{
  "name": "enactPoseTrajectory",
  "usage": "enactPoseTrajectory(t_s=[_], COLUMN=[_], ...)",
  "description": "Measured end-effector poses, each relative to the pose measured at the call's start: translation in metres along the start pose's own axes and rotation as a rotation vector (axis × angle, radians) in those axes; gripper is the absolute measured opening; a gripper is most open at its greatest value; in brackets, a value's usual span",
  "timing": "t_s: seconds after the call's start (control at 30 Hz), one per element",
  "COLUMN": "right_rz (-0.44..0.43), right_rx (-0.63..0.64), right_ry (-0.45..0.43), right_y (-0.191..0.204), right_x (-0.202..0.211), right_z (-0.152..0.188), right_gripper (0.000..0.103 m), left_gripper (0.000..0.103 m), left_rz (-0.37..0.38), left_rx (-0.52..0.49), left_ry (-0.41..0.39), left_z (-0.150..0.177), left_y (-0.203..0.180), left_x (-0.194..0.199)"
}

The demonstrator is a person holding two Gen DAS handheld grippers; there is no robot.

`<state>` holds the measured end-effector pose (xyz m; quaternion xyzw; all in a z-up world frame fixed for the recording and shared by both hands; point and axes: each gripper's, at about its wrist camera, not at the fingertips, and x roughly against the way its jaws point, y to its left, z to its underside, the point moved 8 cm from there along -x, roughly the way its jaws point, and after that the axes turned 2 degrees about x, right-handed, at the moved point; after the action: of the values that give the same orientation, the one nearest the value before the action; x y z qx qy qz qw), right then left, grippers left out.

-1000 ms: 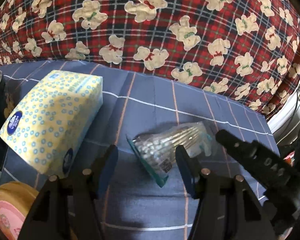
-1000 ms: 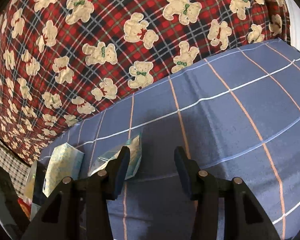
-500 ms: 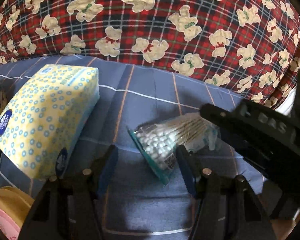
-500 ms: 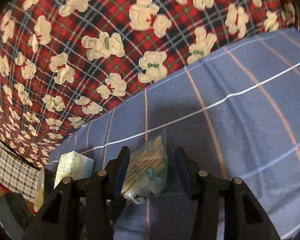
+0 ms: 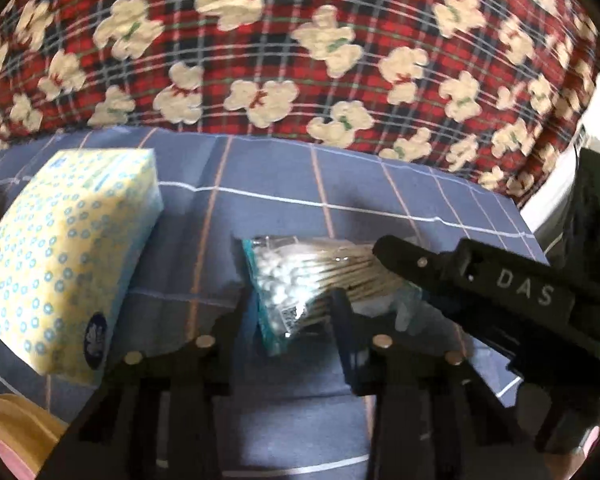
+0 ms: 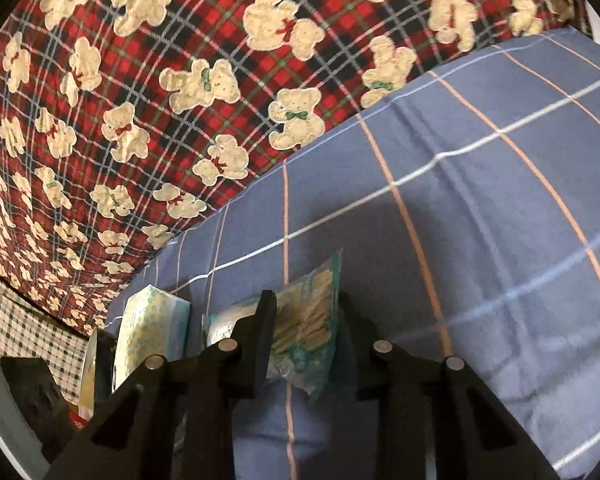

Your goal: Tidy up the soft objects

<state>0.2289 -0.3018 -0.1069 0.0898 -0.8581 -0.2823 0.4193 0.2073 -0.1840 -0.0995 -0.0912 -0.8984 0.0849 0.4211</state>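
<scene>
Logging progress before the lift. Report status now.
Left gripper: jaws just closed on the cotton swab bag, cotton end. Right gripper: jaws just closed on its stick end. Tissue pack off to the side, not in the way.

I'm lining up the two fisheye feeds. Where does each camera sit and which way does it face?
Left wrist: on the left gripper, angled down at the blue checked sheet; jaws close on the cotton swab packet, right gripper entering.
Right wrist: on the right gripper, angled down; jaws shut on the packet's other end.
Shared: packet, tissue pack, bear-print blanket.
</scene>
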Motion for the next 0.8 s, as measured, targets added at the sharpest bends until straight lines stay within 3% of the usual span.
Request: enactPoseTrajectory(t_s=[0.4, 0.8], right_rz=[0.013, -0.040], right_rx=[-0.022, -0.044], right_ry=[-0.066, -0.136], right_y=[-0.009, -0.001], right_x=[0.023, 0.068], right_z=[0.007, 0.014], right_gripper=[0.031, 0.031], left_gripper=[0.028, 0.028], left_rz=[0.063, 0.085], left_rx=[-0.054, -0.119], left_ry=[0.000, -0.077], left_z=[0.005, 0.003], left_y=[-0.016, -0.032], left_x=[0.005, 0.043])
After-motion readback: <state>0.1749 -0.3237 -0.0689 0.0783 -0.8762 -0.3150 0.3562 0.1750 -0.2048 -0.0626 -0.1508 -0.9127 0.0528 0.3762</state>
